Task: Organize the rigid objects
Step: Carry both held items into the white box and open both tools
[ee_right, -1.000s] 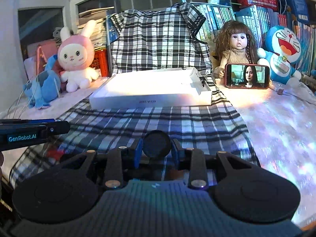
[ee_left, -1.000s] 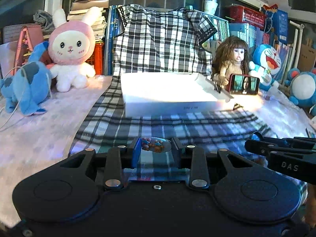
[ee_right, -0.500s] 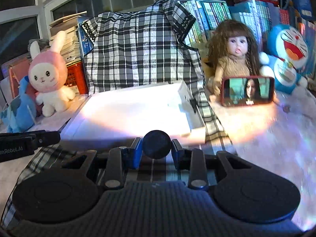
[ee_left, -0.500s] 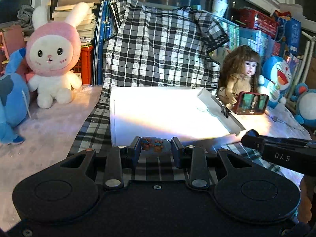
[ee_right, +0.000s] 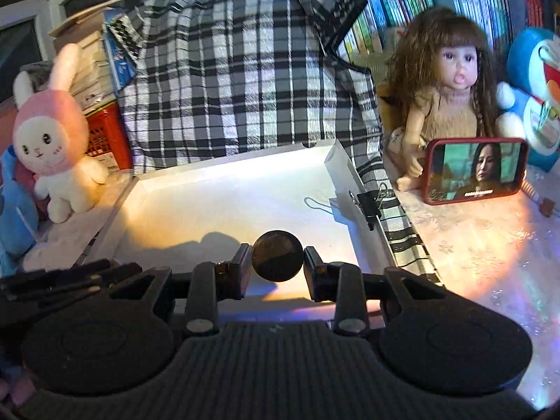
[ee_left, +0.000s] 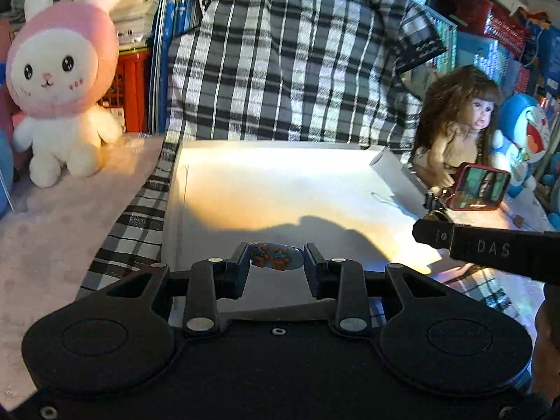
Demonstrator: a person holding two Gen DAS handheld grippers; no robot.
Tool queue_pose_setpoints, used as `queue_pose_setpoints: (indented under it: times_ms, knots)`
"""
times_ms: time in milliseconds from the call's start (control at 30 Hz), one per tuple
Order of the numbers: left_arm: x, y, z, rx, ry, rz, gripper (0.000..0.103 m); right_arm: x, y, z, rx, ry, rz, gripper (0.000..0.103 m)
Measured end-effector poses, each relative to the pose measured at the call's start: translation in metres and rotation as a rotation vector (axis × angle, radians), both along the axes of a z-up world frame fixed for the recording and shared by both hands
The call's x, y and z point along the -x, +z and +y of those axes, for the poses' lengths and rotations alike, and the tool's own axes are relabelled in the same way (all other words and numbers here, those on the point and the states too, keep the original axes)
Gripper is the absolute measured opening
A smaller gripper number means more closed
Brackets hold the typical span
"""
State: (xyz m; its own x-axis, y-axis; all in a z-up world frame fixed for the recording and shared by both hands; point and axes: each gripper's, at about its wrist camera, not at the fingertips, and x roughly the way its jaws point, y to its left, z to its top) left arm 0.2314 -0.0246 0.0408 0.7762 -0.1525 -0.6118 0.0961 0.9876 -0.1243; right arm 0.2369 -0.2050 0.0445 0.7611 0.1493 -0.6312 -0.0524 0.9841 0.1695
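Observation:
A shallow white box (ee_left: 287, 189) (ee_right: 224, 196) lies on a plaid cloth under bright light. My left gripper (ee_left: 276, 260) is shut on a small oval piece (ee_left: 276, 255) printed with little bears, held over the box's near edge. Between the pads of my right gripper (ee_right: 277, 257) sits a dark round disc (ee_right: 277, 255), gripped and held above the near part of the box. From the right, the right gripper's body (ee_left: 490, 248) reaches into the left wrist view. The left one's black body (ee_right: 59, 280) shows at the left edge of the right wrist view.
A black binder clip (ee_right: 367, 203) grips the box's right wall. A doll (ee_right: 451, 84) sits behind a red phone (ee_right: 476, 169) at the right. A pink rabbit plush (ee_left: 63, 73) stands at the left. The plaid cloth (ee_left: 297, 59) drapes up over books behind the box.
Both grippers have moved forward from over the plaid cloth to over the near part of the white box, each still holding its piece.

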Motion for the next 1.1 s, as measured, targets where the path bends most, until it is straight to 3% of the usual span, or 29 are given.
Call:
queue_pose_setpoints:
  times_ms: [633, 933, 1033, 1067, 1100]
  knots:
    - [-0.023, -0.034, -0.004, -0.078, 0.019, 0.038, 0.032, -0.033, -0.032, 0.009, 0.044, -0.003, 0.117, 0.038]
    - [-0.024, -0.036, -0.008, -0.097, 0.010, 0.025, 0.032, -0.033, -0.034, 0.010, 0.066, 0.014, 0.112, 0.038]
    - [-0.022, -0.034, -0.008, -0.098, 0.002, 0.019, 0.035, -0.031, -0.032, 0.008, 0.053, 0.014, 0.098, 0.044]
    - [-0.020, -0.032, -0.008, -0.098, -0.001, 0.014, 0.037, -0.029, -0.031, 0.007, 0.046, 0.015, 0.092, 0.054]
    - [-0.018, -0.030, -0.008, -0.100, -0.002, 0.005, 0.042, -0.027, -0.029, 0.006, 0.039, 0.020, 0.085, 0.056]
